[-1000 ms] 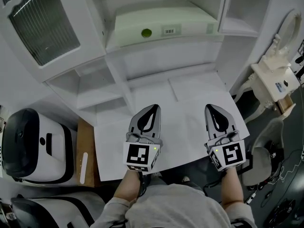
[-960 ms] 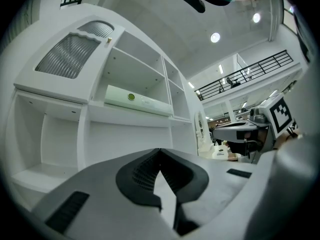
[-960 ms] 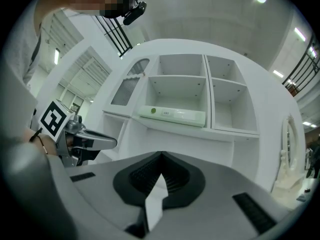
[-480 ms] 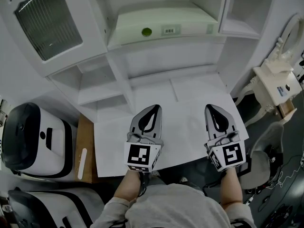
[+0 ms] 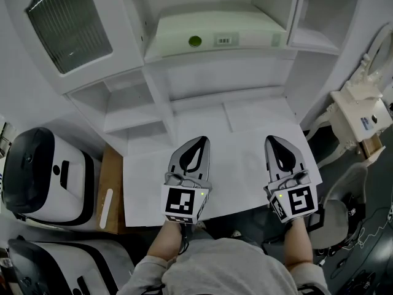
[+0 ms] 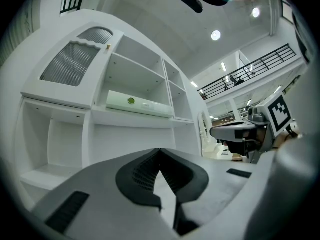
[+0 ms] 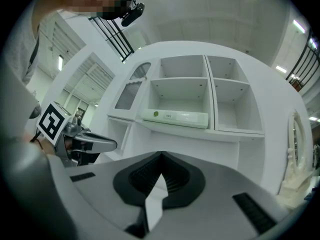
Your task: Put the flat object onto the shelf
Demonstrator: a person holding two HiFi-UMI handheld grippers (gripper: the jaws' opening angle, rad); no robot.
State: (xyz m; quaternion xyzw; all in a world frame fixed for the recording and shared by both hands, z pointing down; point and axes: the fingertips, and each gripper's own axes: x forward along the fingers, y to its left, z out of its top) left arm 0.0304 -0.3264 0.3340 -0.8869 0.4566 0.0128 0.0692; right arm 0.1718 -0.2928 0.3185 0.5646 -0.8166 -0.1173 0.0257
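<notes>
The flat object (image 5: 215, 32) is a pale green slab with a green dot and a barcode label. It lies on the middle shelf (image 5: 221, 57) of a white shelf unit, and it also shows in the left gripper view (image 6: 137, 104) and the right gripper view (image 7: 175, 117). My left gripper (image 5: 199, 141) and right gripper (image 5: 274, 139) hover side by side over the white tabletop (image 5: 239, 158), well short of the shelf. Both are shut with nothing between their jaws, which meet at the tips (image 6: 160, 151) (image 7: 161, 155).
A cabinet door with ribbed glass (image 5: 67, 26) stands at the upper left. Empty side compartments (image 5: 132, 106) flank the unit. Two white-and-black machines (image 5: 43, 177) and a wooden board (image 5: 110, 189) sit to the left. A white ornate fixture (image 5: 362, 112) and a grey chair (image 5: 350, 195) are on the right.
The head view has drifted a little, so the shelf unit sits slightly further right in the picture. Both grippers hold their places and stay shut.
</notes>
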